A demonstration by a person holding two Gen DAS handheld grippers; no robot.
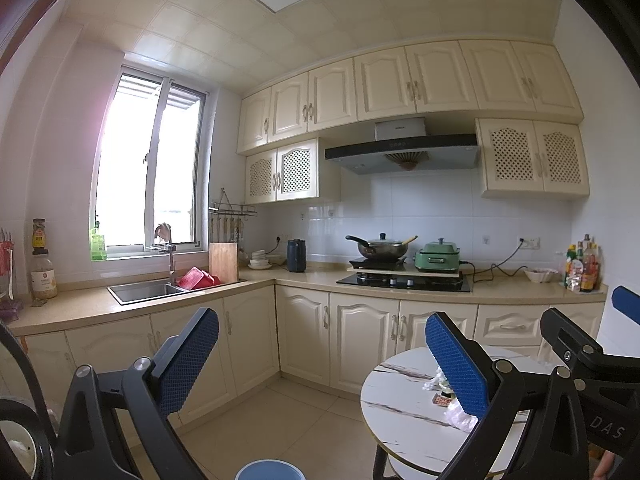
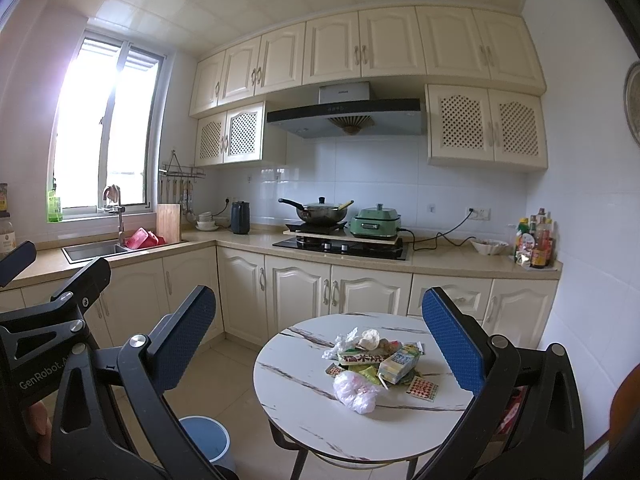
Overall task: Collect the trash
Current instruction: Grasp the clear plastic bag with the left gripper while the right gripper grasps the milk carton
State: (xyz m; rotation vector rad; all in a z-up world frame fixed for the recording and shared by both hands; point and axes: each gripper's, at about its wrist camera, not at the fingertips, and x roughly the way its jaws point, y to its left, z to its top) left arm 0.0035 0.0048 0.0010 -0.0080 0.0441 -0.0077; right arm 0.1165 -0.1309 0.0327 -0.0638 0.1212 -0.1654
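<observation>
A pile of trash lies on the round white marble table: snack wrappers, a drink carton, crumpled tissue and a clear plastic bag. A blue bin stands on the floor left of the table; its rim shows at the bottom of the left wrist view. My right gripper is open and empty, raised in front of the table. My left gripper is also open and empty, to the left of the table; its right finger hides part of the trash.
Cream kitchen cabinets run behind the table, with a sink at the left and a stove with a pan in the middle. Sauce bottles stand at the counter's right end. Tiled floor lies between cabinets and table.
</observation>
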